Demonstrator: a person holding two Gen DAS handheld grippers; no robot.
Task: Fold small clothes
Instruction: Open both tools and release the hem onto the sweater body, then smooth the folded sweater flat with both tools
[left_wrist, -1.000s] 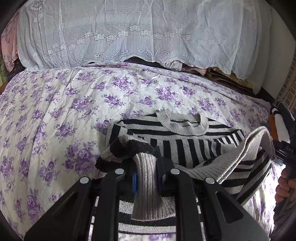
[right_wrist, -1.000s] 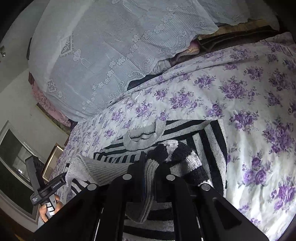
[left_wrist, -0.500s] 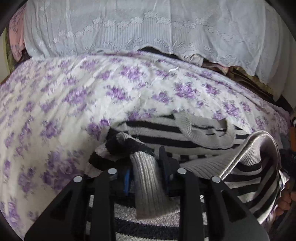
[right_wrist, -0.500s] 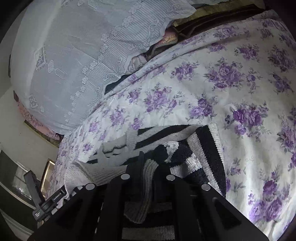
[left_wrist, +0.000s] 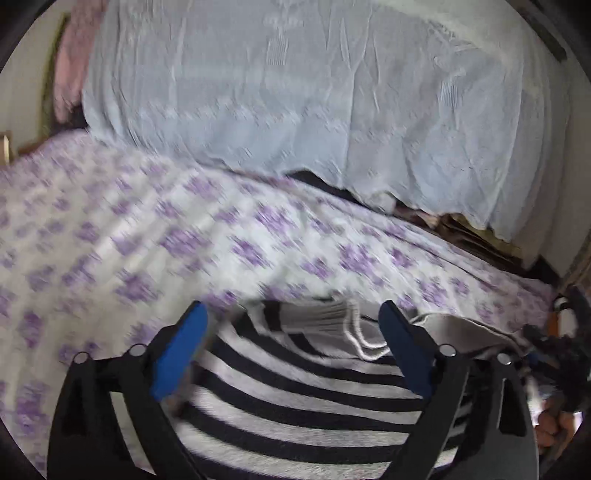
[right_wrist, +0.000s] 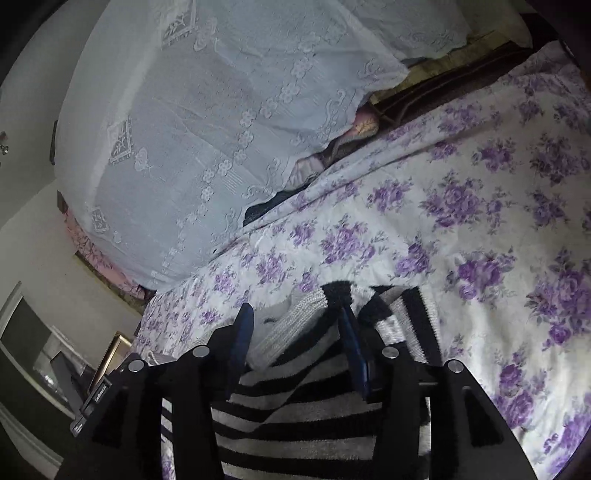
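Observation:
A black-and-grey striped knit sweater (left_wrist: 303, 398) lies folded over on the purple-flowered bedspread (left_wrist: 147, 236); its grey ribbed hem (left_wrist: 325, 317) rests near the far edge. My left gripper (left_wrist: 291, 325) is open just above the sweater, blue pads wide apart, holding nothing. In the right wrist view the sweater (right_wrist: 303, 413) lies under my right gripper (right_wrist: 295, 321), which is open with its jaws apart over the grey ribbed edge (right_wrist: 295, 321). The left view is motion-blurred.
A white lace cloth (left_wrist: 295, 92) covers a pile at the head of the bed, also in the right wrist view (right_wrist: 207, 122). The other hand and gripper handle (left_wrist: 554, 369) show at the right edge. A picture frame (right_wrist: 110, 354) stands off the bed's left side.
Both grippers have opened and let go of the ribbed hem, which they carried forward over the sweater. The hem now lies flat on the sweater.

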